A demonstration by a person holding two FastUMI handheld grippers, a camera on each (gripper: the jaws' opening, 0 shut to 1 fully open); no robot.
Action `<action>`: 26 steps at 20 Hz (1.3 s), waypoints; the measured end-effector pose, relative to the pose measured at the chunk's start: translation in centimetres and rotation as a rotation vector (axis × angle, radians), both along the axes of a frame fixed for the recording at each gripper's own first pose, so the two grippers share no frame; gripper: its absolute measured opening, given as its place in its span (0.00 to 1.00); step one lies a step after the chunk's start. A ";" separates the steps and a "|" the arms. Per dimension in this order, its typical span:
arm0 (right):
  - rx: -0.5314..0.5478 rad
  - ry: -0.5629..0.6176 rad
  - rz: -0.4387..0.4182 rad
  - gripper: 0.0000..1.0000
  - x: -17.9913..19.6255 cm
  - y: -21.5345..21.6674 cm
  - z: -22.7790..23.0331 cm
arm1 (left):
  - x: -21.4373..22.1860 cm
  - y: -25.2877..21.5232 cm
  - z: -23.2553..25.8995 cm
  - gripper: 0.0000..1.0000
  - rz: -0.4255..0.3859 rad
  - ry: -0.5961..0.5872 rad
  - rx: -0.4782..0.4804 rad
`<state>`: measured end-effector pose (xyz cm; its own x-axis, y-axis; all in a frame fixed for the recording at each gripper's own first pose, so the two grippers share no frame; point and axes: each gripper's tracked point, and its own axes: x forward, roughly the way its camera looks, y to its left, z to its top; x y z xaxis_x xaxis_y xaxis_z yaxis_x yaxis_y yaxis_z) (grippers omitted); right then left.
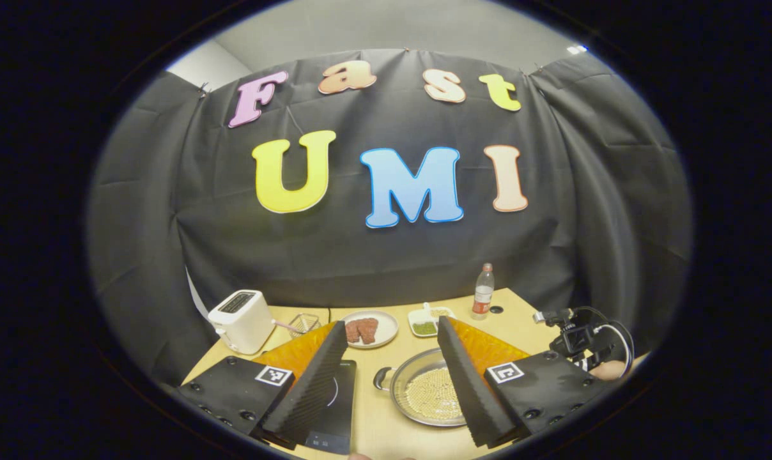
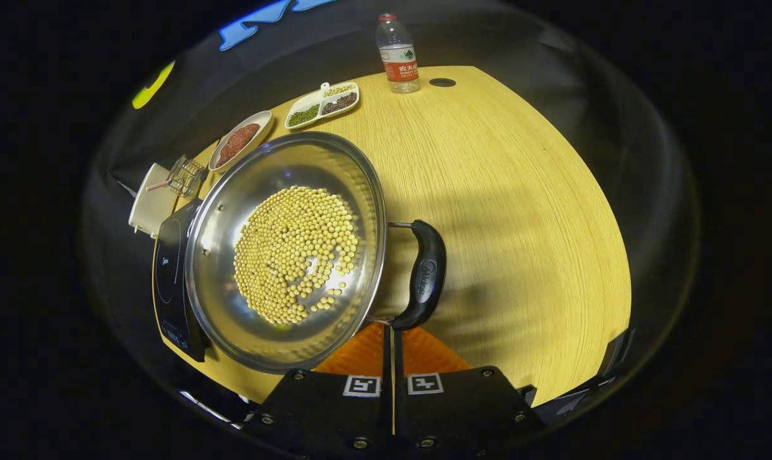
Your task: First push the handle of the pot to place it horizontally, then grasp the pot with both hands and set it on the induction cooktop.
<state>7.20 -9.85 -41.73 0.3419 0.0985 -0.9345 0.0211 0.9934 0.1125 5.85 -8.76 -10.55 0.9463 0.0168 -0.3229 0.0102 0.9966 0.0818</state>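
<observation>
Pot (image 2: 284,255) handle (image 2: 426,271) just ahead of pressed-together right tool (image 2: 391,338); left tool (image 1: 392,377) spread, raised.

My pot (image 2: 284,249) is a shallow steel pan, upright on the table, holding a layer of yellow beans (image 2: 293,252). Its black loop handle (image 2: 424,275) sticks out opposite the induction cooktop (image 2: 169,281), a flat black slab just beside the pot.
</observation>
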 end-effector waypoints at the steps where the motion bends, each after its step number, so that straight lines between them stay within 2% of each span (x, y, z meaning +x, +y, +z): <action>1: -0.005 -0.002 0.006 0.01 0.4 -0.1 0.0 | 0.1 -0.2 -0.2 0.92 0.003 0.002 0.001; 4: -0.004 0.002 0.017 0.01 1.4 -0.6 -0.2 | 0.7 -0.4 -0.4 0.92 0.020 0.007 0.001; 5: -0.003 0.004 0.019 0.01 1.7 -0.7 -0.3 | 0.9 -0.4 -0.5 0.95 0.025 0.008 0.002; 6: -0.003 0.006 0.022 0.01 2.0 -0.9 -0.4 | 1.1 -0.6 -0.4 0.92 0.030 0.007 0.002; 15: -0.008 0.009 0.046 0.01 4.9 -1.0 -0.6 | 2.8 -0.8 -0.4 0.92 0.065 0.006 0.011; 17: -0.008 0.011 0.050 0.01 5.1 -1.0 -0.7 | 3.0 -0.4 -0.4 1.00 0.079 0.006 0.015; 18: -0.007 0.013 0.053 0.01 5.2 -1.0 -0.8 | 3.1 -0.4 -0.3 0.96 0.085 0.007 0.013; 20: -0.004 0.018 0.058 0.01 5.2 -1.0 -0.9 | 3.1 -0.3 -0.6 1.00 0.099 0.010 0.008; 21: -0.002 0.019 0.059 0.01 5.3 -1.0 -1.0 | 3.1 -0.3 -0.7 0.96 0.106 0.011 0.007; 22: -0.005 0.016 0.060 0.01 5.3 -1.1 -0.9 | 3.1 -0.2 -0.6 1.00 0.112 0.012 0.007; 23: -0.014 0.010 0.060 0.01 5.3 -1.5 -0.8 | 3.1 -0.3 -0.7 0.96 0.118 0.013 0.009; 26: -0.027 -0.028 0.064 0.01 5.2 -2.4 -0.2 | 3.1 -0.5 -1.0 0.96 0.137 0.016 0.000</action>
